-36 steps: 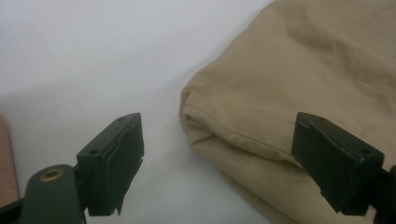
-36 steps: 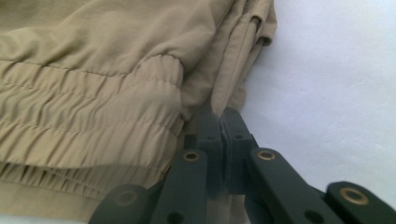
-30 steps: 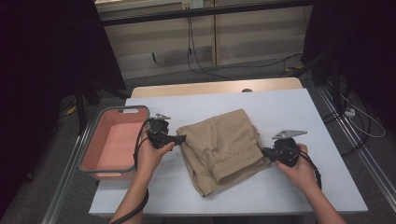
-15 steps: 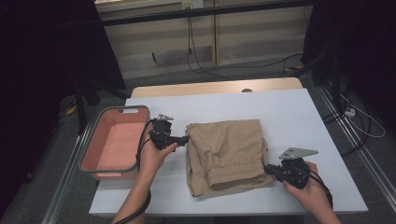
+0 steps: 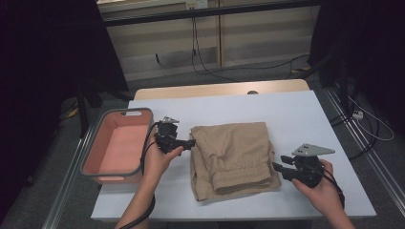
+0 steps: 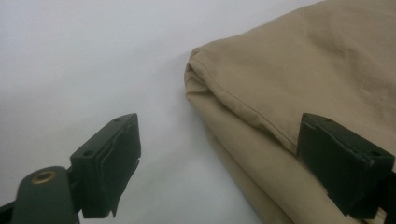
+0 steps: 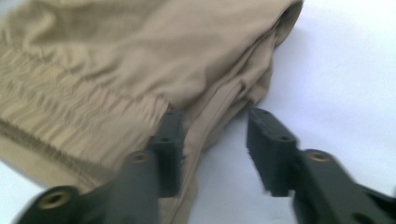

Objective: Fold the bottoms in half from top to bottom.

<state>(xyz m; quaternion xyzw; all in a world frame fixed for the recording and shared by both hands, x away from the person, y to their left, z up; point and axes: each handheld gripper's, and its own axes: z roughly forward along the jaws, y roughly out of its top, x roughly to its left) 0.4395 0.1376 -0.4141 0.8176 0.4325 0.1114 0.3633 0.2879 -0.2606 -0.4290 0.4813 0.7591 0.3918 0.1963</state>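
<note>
the folded tan shorts [image 5: 234, 160] lie in the middle of the smooth white table [image 5: 305, 114], soft cloth with a gathered elastic band. the left gripper [image 5: 184, 143] stands wide apart at their left edge. the right gripper [image 5: 279, 167] has just been opening, its 2 jaws apart at the right edge, gripping nothing. the table is bare around them; the pink bin [image 5: 117, 145] stands at the left.
</note>
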